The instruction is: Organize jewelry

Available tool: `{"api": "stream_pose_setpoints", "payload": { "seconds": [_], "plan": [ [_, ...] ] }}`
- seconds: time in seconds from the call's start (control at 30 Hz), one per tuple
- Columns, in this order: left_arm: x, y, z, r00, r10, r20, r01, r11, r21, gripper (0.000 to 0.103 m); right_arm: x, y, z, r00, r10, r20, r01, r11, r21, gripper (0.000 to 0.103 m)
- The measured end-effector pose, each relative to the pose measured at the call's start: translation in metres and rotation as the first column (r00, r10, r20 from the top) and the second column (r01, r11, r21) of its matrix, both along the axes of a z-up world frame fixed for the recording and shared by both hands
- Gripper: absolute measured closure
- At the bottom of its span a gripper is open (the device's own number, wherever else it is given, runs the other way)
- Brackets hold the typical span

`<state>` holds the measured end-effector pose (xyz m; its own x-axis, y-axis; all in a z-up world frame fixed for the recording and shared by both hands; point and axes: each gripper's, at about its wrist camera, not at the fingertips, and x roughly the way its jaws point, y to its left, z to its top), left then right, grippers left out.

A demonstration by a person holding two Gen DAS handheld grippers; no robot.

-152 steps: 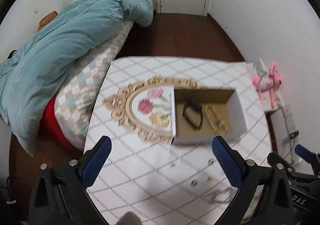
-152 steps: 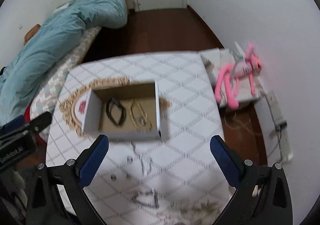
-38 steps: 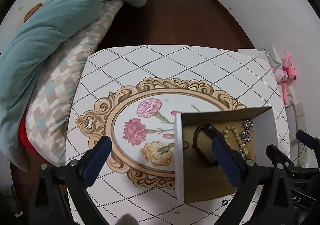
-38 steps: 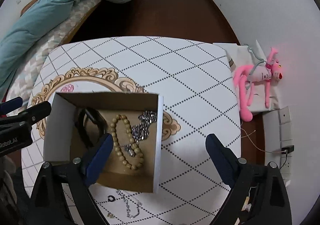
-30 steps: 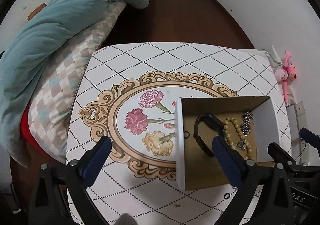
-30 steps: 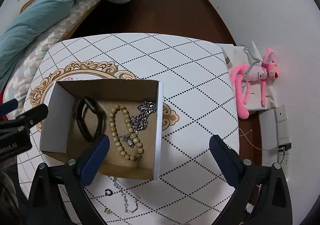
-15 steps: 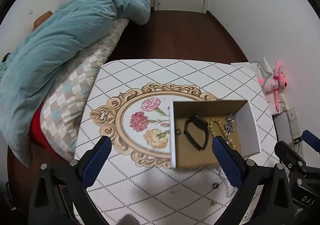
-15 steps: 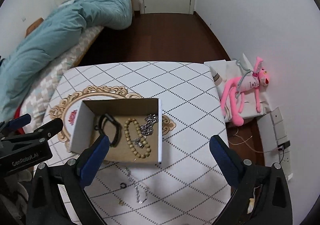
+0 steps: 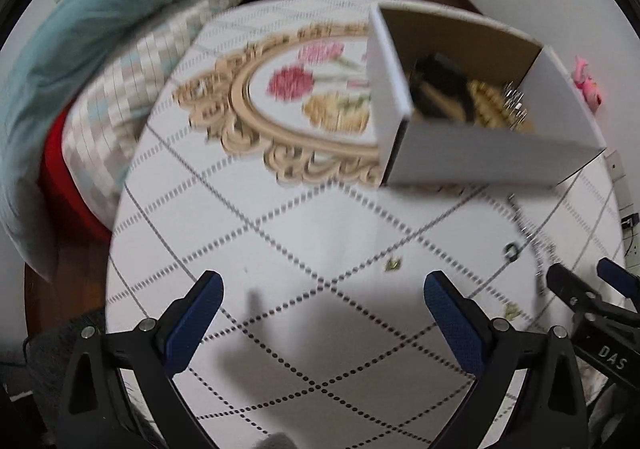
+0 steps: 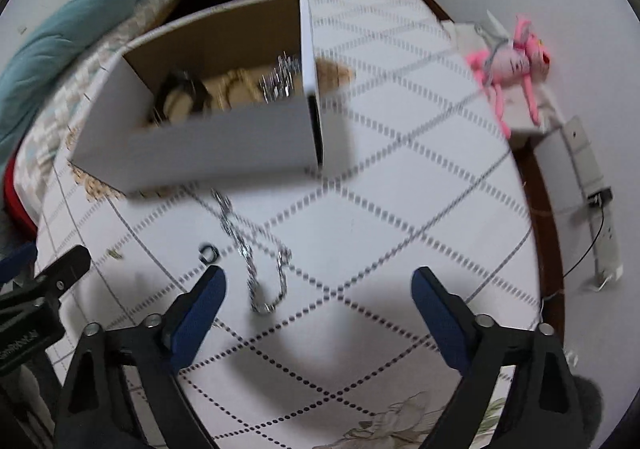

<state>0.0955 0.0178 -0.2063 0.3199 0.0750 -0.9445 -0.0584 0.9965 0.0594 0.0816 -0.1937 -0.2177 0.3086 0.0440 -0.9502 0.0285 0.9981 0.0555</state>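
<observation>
A white cardboard box (image 9: 472,153) (image 10: 208,145) stands on the patterned table and holds a black band (image 10: 180,89), a wooden bead string (image 10: 232,89) and a silver chain (image 10: 284,77). Loose on the cloth in front of it lie a silver chain (image 10: 260,253) (image 9: 532,241), a small dark ring (image 10: 208,252) (image 9: 510,251) and small gold pieces (image 9: 394,263). My right gripper (image 10: 316,297) hangs low over the loose chain, its jaws closing but still wide, nothing between them. My left gripper (image 9: 320,301) stands open over bare cloth.
The table cloth (image 9: 280,233) has a diamond grid and a gold flower frame (image 9: 248,109). A bed with a teal duvet (image 9: 100,17) lies to the left. A pink plush toy (image 10: 516,61) and a power strip (image 10: 596,201) sit off the table's right edge.
Both grippers have dropped toward the table and pulled back from the box. The box now sits higher in both views and the loose chain and ring lie close to the right fingers.
</observation>
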Motion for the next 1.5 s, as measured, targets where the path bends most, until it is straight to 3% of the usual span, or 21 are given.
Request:
{"api": "stream_pose_setpoints", "payload": {
  "seconds": [0.13,0.3,0.37,0.6,0.7,0.73,0.77,0.87,0.93,0.97,1.23,1.5],
  "plan": [
    [-0.002,-0.001,-0.010,1.000,0.009,0.006,-0.009,1.000,-0.021,0.001,-0.005,0.002,-0.008,1.000,-0.003,0.008,0.003,1.000,-0.012,0.011],
    [-0.005,-0.008,-0.013,0.999,-0.012,0.030,0.013,0.999,-0.041,0.007,-0.007,0.004,-0.008,1.000,-0.008,0.027,0.009,1.000,-0.028,0.026],
    [-0.006,-0.012,-0.014,0.999,-0.023,0.032,0.024,0.998,-0.051,0.020,-0.006,0.005,-0.006,0.999,0.001,0.035,0.000,1.000,-0.028,0.031],
    [-0.009,-0.023,-0.014,0.997,-0.053,0.056,0.057,0.996,-0.061,0.045,-0.008,0.009,-0.005,0.999,-0.004,0.050,0.005,1.000,-0.025,0.034],
    [-0.010,-0.028,-0.012,0.995,-0.073,0.074,0.077,0.995,-0.059,0.063,-0.008,0.010,-0.004,0.998,-0.004,0.056,0.005,1.000,-0.021,0.037],
    [-0.010,-0.029,-0.011,0.994,-0.080,0.078,0.085,0.995,-0.059,0.074,-0.009,0.010,-0.004,0.998,-0.005,0.059,0.006,1.000,-0.024,0.042],
    [-0.009,-0.031,-0.010,0.993,-0.087,0.081,0.091,0.994,-0.058,0.083,-0.009,0.010,-0.003,0.998,-0.008,0.061,0.011,0.999,-0.044,0.054],
    [-0.009,-0.035,-0.009,0.990,-0.105,0.090,0.111,0.992,-0.060,0.097,-0.009,0.006,-0.002,0.997,-0.020,0.078,0.025,0.998,-0.062,0.077],
    [-0.007,-0.034,-0.009,0.990,-0.106,0.094,0.112,0.992,-0.064,0.097,-0.008,0.003,-0.002,0.996,-0.020,0.082,0.025,0.998,-0.060,0.098],
    [-0.008,-0.033,-0.009,0.990,-0.106,0.096,0.112,0.991,-0.067,0.097,-0.007,0.001,-0.001,0.996,-0.021,0.083,0.026,0.998,-0.054,0.101],
    [-0.007,-0.014,-0.003,0.994,-0.071,0.083,0.081,0.987,-0.138,0.097,-0.015,-0.009,0.006,0.995,-0.050,0.091,0.040,0.993,0.112,0.102],
    [-0.013,0.011,0.039,0.991,-0.022,0.132,0.050,0.975,-0.218,0.097,-0.023,-0.014,0.053,0.985,-0.056,0.166,0.019,0.976,0.217,0.103]
  ]
}}
